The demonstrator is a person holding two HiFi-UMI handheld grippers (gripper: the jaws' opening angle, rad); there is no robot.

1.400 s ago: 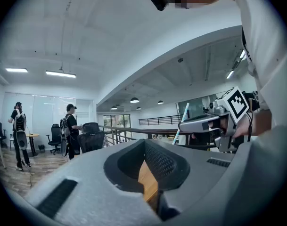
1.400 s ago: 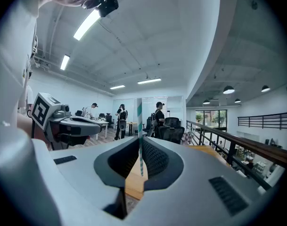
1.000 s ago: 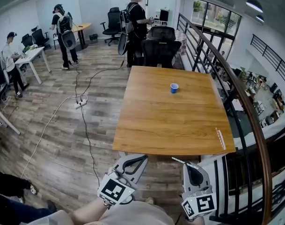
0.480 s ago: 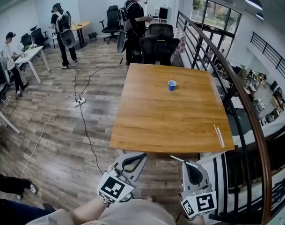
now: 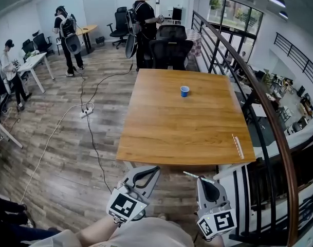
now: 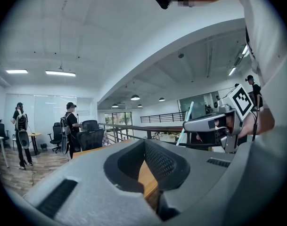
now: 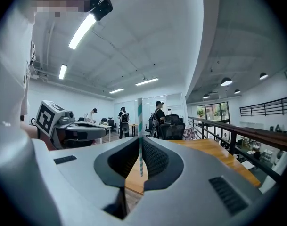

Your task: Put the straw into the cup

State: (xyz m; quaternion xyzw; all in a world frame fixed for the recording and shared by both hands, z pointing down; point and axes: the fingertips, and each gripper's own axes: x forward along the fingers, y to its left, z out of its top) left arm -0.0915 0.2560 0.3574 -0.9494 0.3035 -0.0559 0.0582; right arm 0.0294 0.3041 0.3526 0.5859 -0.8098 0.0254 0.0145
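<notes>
With your right gripper [image 5: 206,184] pinching the straw [image 7: 140,135] and your left gripper [image 5: 152,173] closed empty, you probably needed a long, steady reach across the table [image 5: 171,138] to the far blue cup [image 5: 184,90].

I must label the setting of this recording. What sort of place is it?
Most likely an open-plan office on an upper level: office chairs, white desks at the left, and a railing overlooking a lower floor.

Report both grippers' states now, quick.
Left gripper: shut, nothing between the jaws.
Right gripper: shut on the straw.
</notes>
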